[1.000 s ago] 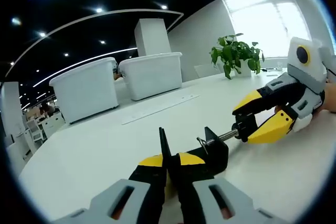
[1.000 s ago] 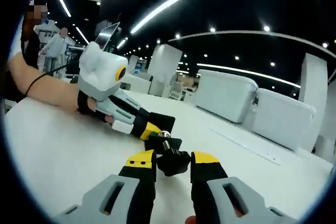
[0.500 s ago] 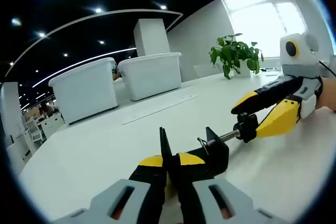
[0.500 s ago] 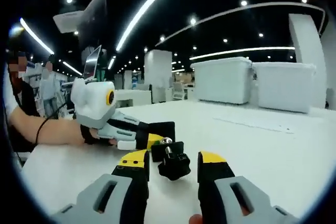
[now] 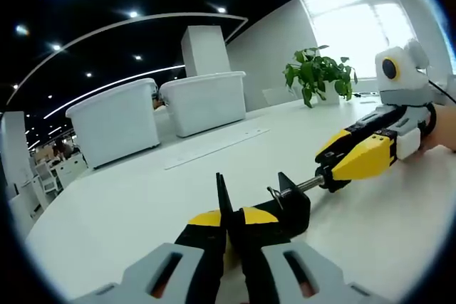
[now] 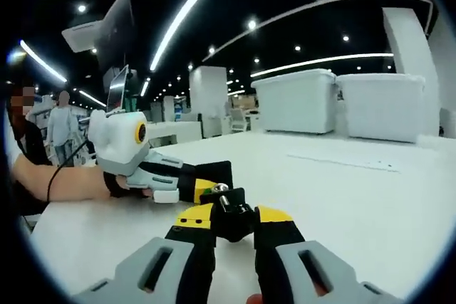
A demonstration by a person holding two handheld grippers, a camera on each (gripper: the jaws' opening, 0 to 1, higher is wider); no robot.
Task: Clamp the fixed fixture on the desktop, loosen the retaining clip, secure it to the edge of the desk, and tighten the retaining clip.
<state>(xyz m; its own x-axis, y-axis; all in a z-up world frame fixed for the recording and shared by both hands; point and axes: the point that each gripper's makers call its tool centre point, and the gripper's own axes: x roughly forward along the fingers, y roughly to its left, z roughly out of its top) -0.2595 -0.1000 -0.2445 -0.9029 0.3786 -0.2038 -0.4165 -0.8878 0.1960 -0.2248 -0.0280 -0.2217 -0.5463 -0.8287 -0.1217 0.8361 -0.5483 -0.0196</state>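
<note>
Left gripper view: left gripper (image 5: 228, 220) jaws pressed together on the black clamp body (image 5: 288, 204), pinching its near end just ahead of the yellow pads. Clamp body on white desk (image 5: 142, 197), screw rod (image 5: 306, 184) sticking out from its far side, up and right, away from the fingertips. Long axis along the rod, running from left gripper toward right gripper (image 5: 342, 164). Right gripper jaws closed over the black knob at the rod's far end; knob hidden between the yellow pads.

Right gripper view: knob (image 6: 231, 220) squeezed between right gripper fingertips (image 6: 202, 220), both yellow pads touching it. Rod and silver tip (image 6: 219, 189) pointing away beyond the fingertips, toward left gripper (image 6: 201, 189) just behind. No readable writing or brand on clamp or grippers. Person's forearm (image 6: 68, 181) resting on desk behind left gripper.
</note>
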